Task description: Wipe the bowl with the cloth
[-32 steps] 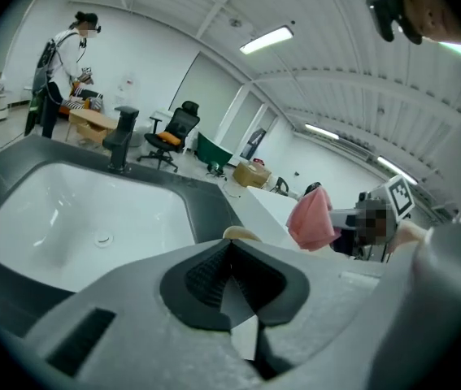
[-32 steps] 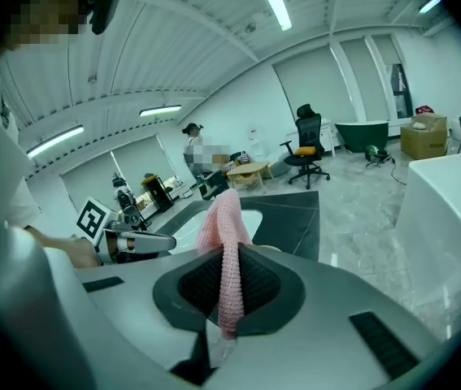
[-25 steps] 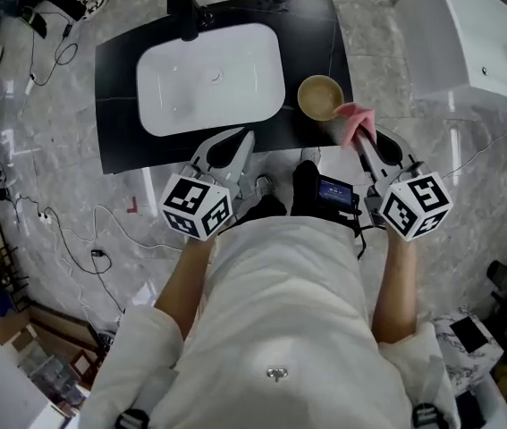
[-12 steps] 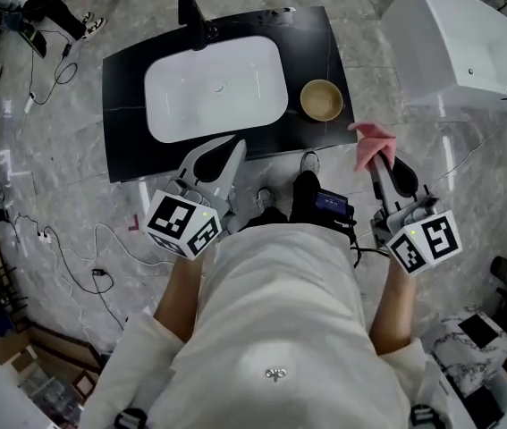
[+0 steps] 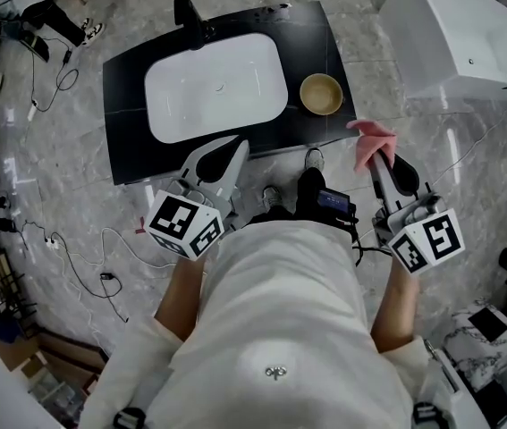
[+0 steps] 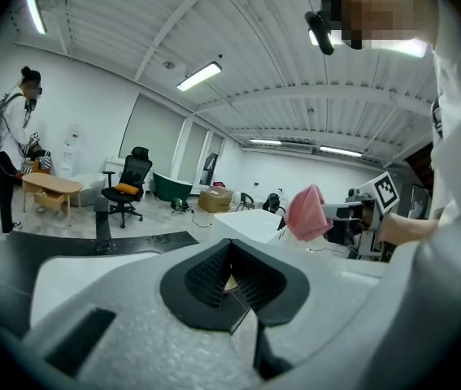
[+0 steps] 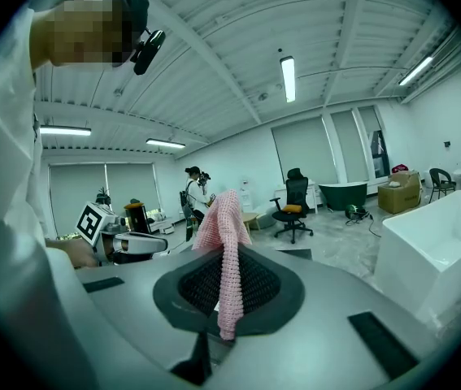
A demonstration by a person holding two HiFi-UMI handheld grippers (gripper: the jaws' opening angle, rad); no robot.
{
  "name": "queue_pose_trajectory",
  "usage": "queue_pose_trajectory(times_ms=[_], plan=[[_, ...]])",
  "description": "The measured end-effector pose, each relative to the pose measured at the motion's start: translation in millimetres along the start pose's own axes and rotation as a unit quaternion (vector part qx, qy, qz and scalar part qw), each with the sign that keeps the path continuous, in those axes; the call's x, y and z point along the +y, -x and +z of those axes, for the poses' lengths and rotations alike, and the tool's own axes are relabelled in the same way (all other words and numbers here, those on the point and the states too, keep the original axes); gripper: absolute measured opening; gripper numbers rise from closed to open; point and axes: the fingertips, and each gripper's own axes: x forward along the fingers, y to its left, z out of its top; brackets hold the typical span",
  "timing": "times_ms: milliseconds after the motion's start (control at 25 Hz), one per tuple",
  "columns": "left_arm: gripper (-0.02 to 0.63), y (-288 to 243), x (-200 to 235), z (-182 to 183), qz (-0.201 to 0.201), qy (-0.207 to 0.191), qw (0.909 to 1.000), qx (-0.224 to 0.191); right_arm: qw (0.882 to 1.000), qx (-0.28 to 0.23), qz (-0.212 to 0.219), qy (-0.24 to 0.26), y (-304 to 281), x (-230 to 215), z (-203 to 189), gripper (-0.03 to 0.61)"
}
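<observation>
Cloth (image 5: 374, 143), clamped in the right gripper (image 5: 375, 156), has lifted away from the bowl (image 5: 321, 94); left gripper (image 5: 234, 147) keeps jaws together.

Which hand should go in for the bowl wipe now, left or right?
Right. The right tongs are shut on the pink cloth, and the bowl stands on that side of the counter. The left tongs are shut and empty, in front of the basin.

Bathtub (image 5: 454, 34): cut off by top and right edges. Cloth (image 7: 228, 242): lower end hidden between my right tongs (image 7: 226, 295). Bowl (image 5: 321, 95): in left gripper view, hidden behind my left tongs (image 6: 230, 281) bar a tan sliver.
</observation>
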Motion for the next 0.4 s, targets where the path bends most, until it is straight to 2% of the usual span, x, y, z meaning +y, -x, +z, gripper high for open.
queue_pose_trajectory(times_ms=[400], plan=[[0.012, -4.8, -5.7, 5.3, -0.012, -0.006, 0.9999, 0.004, 1.000, 0.011, -0.005, 0.007, -0.7, 2.6, 1.3, 0.015]])
